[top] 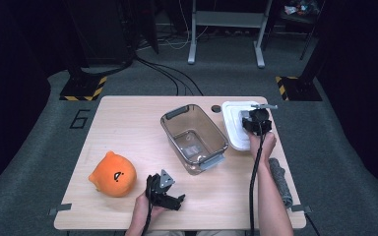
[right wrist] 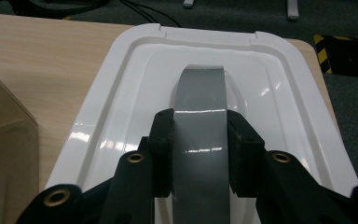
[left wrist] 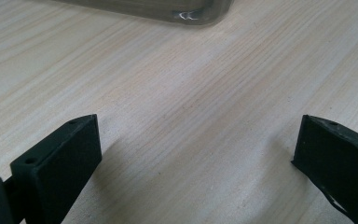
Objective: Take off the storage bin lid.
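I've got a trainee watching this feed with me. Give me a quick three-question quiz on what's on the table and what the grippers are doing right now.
1. True or false: the right gripper has its jaws closed on the grey handle of the white lid.
2. Which thing lies nearest the left gripper? A) the orange plush toy B) the white lid C) the grey cloth roll
3. Fill in: the clear plastic bin stands on the table with ____ inside it.

Key
1. True.
2. A.
3. Nothing; it looks empty, apart from what seems a label on its floor.
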Tool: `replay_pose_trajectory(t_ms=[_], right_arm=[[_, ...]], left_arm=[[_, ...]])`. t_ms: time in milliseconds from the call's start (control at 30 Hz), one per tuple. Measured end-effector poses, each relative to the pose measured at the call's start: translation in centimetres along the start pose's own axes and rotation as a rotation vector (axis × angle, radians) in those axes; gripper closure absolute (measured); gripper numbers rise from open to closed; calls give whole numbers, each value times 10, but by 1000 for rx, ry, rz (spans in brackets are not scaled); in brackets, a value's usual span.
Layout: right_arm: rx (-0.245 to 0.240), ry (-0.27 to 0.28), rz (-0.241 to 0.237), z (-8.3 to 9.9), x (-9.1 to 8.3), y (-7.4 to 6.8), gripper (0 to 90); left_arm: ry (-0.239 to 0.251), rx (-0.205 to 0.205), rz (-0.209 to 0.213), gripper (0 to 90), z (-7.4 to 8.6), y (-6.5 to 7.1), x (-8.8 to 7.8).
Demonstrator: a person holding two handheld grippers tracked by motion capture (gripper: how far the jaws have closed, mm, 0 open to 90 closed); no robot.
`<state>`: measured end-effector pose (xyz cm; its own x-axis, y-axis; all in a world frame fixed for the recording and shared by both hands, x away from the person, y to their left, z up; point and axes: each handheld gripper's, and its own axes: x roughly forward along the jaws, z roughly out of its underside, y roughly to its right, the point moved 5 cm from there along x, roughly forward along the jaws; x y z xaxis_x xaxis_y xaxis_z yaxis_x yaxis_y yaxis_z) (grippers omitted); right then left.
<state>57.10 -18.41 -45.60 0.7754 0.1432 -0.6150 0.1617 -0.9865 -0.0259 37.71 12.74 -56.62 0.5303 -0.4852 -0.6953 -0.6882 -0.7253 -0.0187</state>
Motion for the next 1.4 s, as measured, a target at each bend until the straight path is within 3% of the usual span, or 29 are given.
replay_pose_trajectory(t_ms=[400, 633, 1200, 1400], right_arm=[[11, -16, 1, 16, 26, -2, 663], [48, -31, -4, 27, 39, -3, 663], [43, -73, 20, 41, 59, -6, 657], [25, -92, 2, 40, 56, -5, 542]], left_arm=[[0, 0, 0, 4, 0, 0, 0], [0, 1, 0, 5, 0, 0, 0], [0, 1, -1, 5, 0, 0, 0], [-4, 2, -2, 5, 0, 0, 0]])
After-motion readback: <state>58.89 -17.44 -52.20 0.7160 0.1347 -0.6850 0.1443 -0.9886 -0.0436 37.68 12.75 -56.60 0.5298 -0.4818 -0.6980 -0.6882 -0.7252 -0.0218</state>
